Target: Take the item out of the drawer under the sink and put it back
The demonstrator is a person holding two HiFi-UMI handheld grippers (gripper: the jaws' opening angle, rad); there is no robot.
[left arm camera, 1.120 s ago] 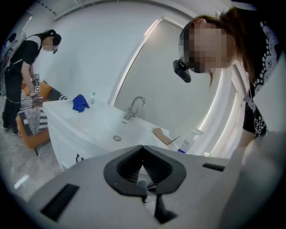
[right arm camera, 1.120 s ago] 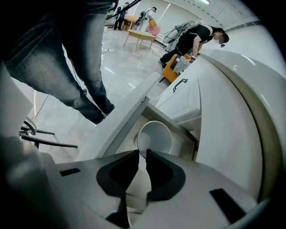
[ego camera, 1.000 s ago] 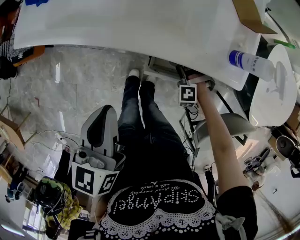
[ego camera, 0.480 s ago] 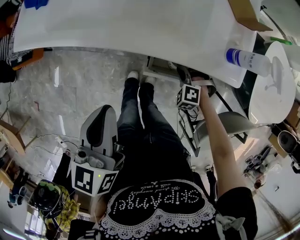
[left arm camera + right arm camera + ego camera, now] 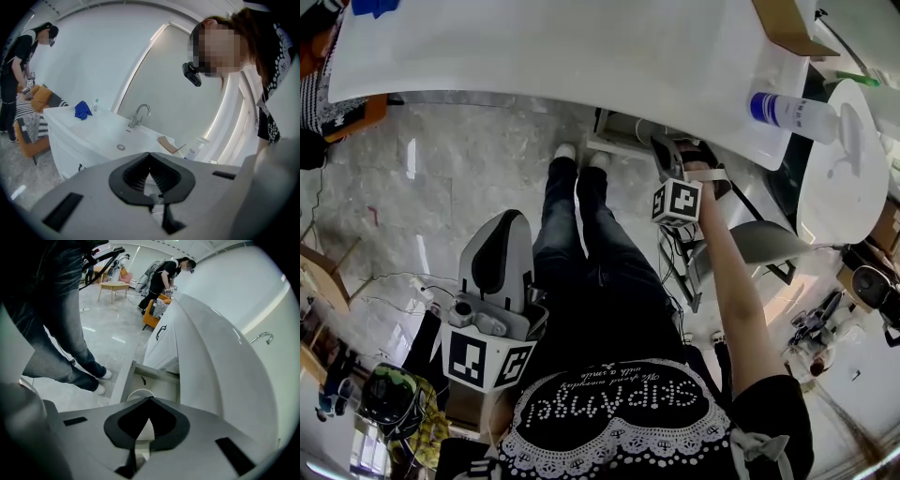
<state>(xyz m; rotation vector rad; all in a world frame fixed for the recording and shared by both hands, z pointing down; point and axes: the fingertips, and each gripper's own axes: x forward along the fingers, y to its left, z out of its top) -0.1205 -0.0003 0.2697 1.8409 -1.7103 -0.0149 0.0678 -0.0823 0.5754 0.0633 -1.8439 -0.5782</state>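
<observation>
Right gripper [image 5: 150,401]: points steeply down over the open drawer [image 5: 121,383] under the right end of the sink table [image 5: 581,47]. Its jaws are pressed together on the wall of a white cup [image 5: 139,392], and the cup's round rim shows just past the tips, over the drawer's inside.

Left gripper [image 5: 150,154]: near left, beside the person's leg [image 5: 581,244], jaws pressed together, empty.

We can read only the white lettering on the person's black shirt [image 5: 619,405], upside down to us, seemingly "SKIPAMIGE"; a smaller script line seems to end "with a smile". The bottle [image 5: 787,112] label stays illegible.
</observation>
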